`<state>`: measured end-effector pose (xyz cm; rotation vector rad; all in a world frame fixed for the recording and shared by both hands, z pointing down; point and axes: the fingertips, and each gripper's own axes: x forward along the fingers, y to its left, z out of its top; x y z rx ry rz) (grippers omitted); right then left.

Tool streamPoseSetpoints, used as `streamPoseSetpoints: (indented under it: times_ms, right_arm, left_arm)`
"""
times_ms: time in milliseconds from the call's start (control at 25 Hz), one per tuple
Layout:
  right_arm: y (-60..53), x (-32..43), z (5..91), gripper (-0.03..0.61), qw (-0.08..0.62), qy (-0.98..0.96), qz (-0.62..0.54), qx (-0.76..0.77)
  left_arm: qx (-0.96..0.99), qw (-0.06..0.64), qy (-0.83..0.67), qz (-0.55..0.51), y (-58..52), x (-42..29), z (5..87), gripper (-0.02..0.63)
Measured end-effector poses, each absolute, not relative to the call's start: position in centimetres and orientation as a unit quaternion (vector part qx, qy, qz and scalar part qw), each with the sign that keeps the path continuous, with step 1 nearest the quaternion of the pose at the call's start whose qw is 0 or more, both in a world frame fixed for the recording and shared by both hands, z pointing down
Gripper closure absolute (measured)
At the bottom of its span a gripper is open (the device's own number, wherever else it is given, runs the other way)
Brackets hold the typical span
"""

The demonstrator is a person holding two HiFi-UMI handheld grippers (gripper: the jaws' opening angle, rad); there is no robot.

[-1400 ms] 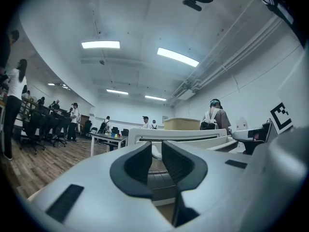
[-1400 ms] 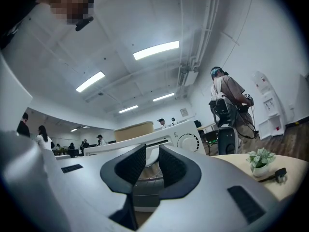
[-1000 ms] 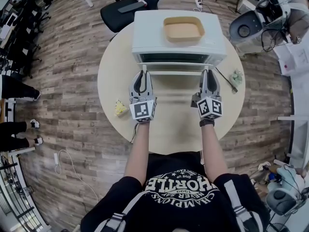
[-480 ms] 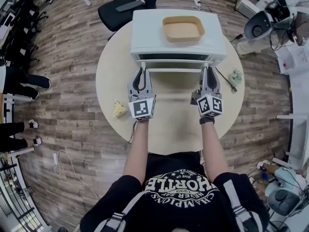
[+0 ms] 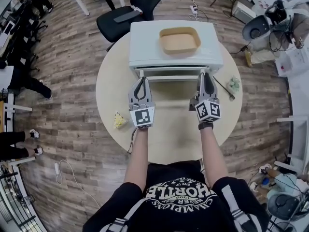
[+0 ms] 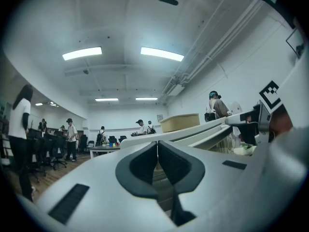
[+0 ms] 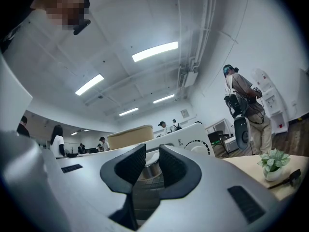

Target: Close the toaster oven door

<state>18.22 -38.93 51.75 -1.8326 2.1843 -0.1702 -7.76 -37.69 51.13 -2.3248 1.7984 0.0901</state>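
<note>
The toaster oven door (image 5: 171,76) is partly lifted, not yet shut. The left gripper (image 5: 141,79) has its fingers clenched on nothing, and the right gripper (image 5: 204,76) has its fingers released.

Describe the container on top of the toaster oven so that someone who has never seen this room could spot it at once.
Find the round pale table in the middle of the wood floor; a white toaster oven stands at its far side. On the oven's flat top lies a shallow tan container with rounded corners, the only thing on that white top.
</note>
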Motion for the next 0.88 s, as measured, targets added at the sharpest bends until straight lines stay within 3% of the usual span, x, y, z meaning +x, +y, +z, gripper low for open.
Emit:
streamPoseSetpoints:
  times_ms: [120,480,640,880]
  right_arm:
    - [-39.4,18.2,51.5,0.486,0.139,0.759,-0.057,-0.634]
    - [-40.0,18.2,51.0,0.486,0.141,0.759,-0.049,-0.633]
    - [-40.3,18.0,51.2,0.488,0.070,0.766,-0.025,-0.638]
    - [-39.8,17.7,51.2,0.479,-0.001,0.772,-0.049,-0.634]
  left_arm:
    - [-0.782,0.129,0.610,0.006,-37.8,-7.3,50.9,0.588]
    - [-0.785,0.101,0.612,0.008,-38.4,-7.5,50.9,0.588]
    - [-0.787,0.123,0.601,-0.057,-38.7,-7.3,51.8,0.589]
    - [-0.805,0.079,0.585,-0.054,-37.7,-7.7,51.8,0.589]
